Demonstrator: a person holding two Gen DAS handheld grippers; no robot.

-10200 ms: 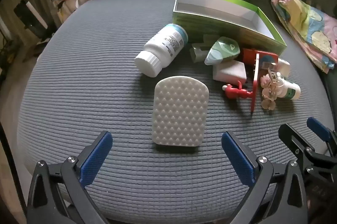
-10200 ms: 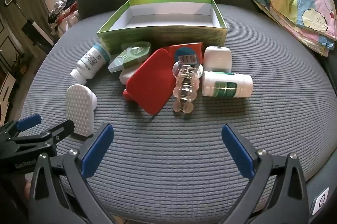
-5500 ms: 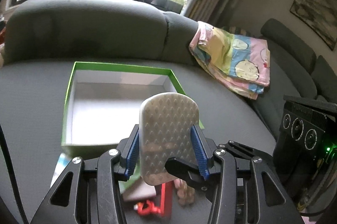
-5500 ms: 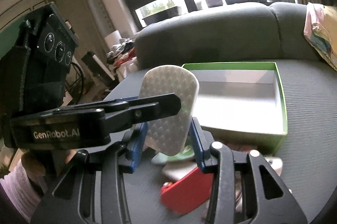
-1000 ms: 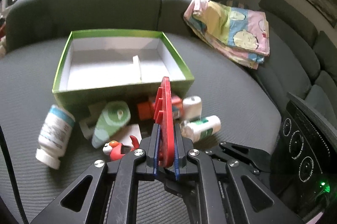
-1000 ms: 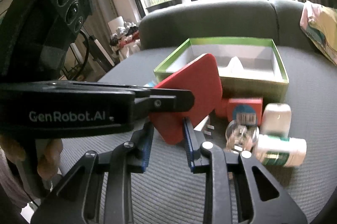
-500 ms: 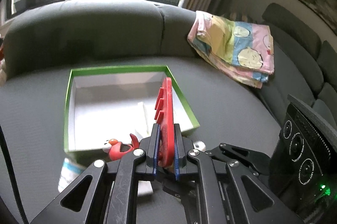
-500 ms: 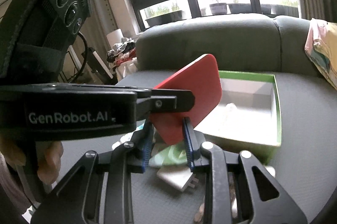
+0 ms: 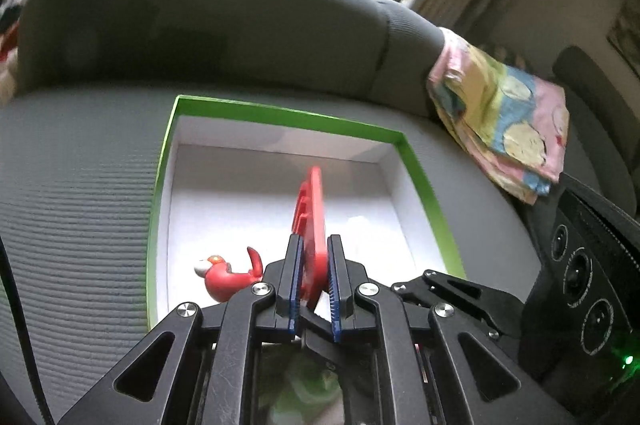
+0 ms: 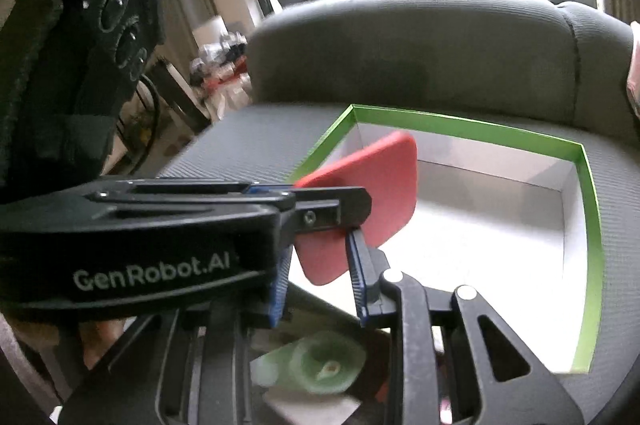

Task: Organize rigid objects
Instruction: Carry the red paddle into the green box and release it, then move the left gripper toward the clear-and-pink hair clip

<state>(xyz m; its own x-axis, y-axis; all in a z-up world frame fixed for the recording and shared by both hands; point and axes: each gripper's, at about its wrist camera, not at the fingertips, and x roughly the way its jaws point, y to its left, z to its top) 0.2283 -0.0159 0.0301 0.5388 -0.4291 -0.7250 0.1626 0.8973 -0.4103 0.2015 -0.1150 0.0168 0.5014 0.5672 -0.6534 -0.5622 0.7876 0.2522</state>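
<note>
The left gripper (image 9: 313, 277) pinches the flat red plate (image 9: 314, 225) on its edge, standing up between both pads. The right gripper (image 10: 318, 265) squeezes the same plate too. Past them sits the green box (image 9: 420, 177), right under the plate, on the grey sofa (image 9: 80, 185).

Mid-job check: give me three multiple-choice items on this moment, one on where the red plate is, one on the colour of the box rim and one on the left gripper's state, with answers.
1. Where is the red plate?
A. lying on the floor
B. held over the open box
C. standing on a shelf

2. The box rim is:
A. green
B. blue
C. yellow

3. The left gripper is:
A. wide open and empty
B. shut on the red plate
C. shut on a bottle

Answers:
1. B, as the plate stands edge-on against the box's white inside.
2. A, as the rim is bright green in both views.
3. B, as its pads sit against both faces of the plate.
</note>
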